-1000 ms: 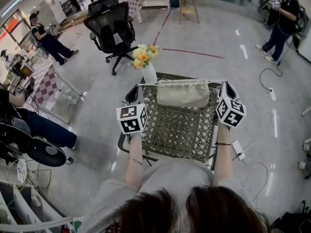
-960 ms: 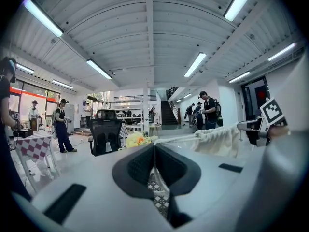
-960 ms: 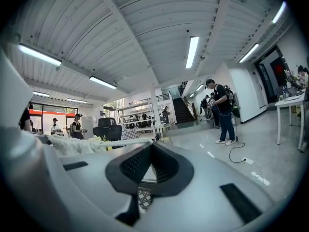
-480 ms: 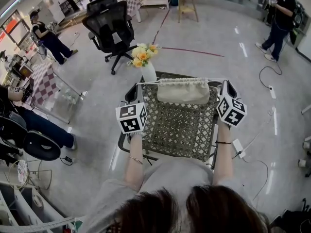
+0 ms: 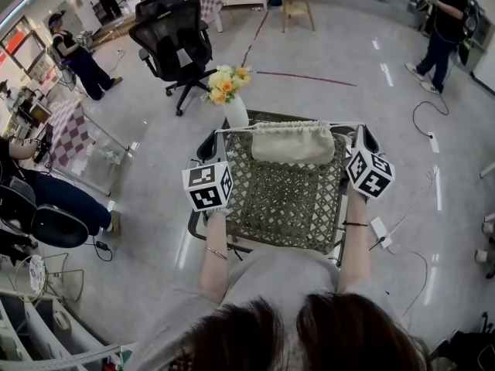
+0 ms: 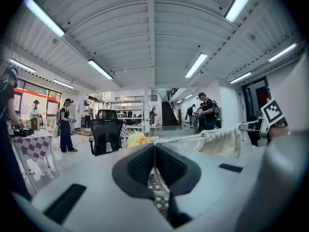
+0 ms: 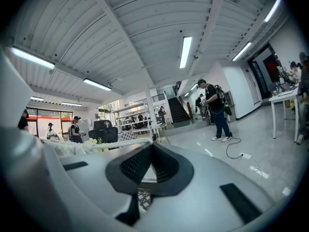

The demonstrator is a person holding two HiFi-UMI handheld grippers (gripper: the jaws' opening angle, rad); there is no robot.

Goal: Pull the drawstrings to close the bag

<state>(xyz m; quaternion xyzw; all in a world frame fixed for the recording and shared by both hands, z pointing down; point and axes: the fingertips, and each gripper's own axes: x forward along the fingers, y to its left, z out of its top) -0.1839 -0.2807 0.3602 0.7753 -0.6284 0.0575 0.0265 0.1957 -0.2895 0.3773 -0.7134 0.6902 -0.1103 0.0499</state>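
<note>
While both claws sit level with the far edge of the woven lattice table (image 5: 282,199), the cream drawstring bag (image 5: 292,143) hangs between them, its mouth bunched into tight ruffles along the top. My left gripper (image 5: 222,135) is clenched on the left drawstring (image 5: 236,130). In the left gripper view the ribbed pads meet with the cord pinched at their tips, and the cord runs off to the right toward the bag. My right gripper (image 5: 357,131) is clamped the same way on the right drawstring (image 5: 346,127), and in the right gripper view that cord leads off to the left.

What matters for the next pull is the line of the cords. Both run taut and nearly straight across the head view, on one left-right axis through the bag's mouth. The bag lies inboard of each claw — to the right of the left one, to the left of the right one — and about evenly between them, so neither hand is clearly nearer. Any further closing has to come from drawing the hands outward along that axis, not toward me.

I judge the mouth already mostly gathered, with little slack left. A white vase of flowers (image 5: 234,113) stands just beyond the left cord, close enough to knock if that hand swings forward.
</note>
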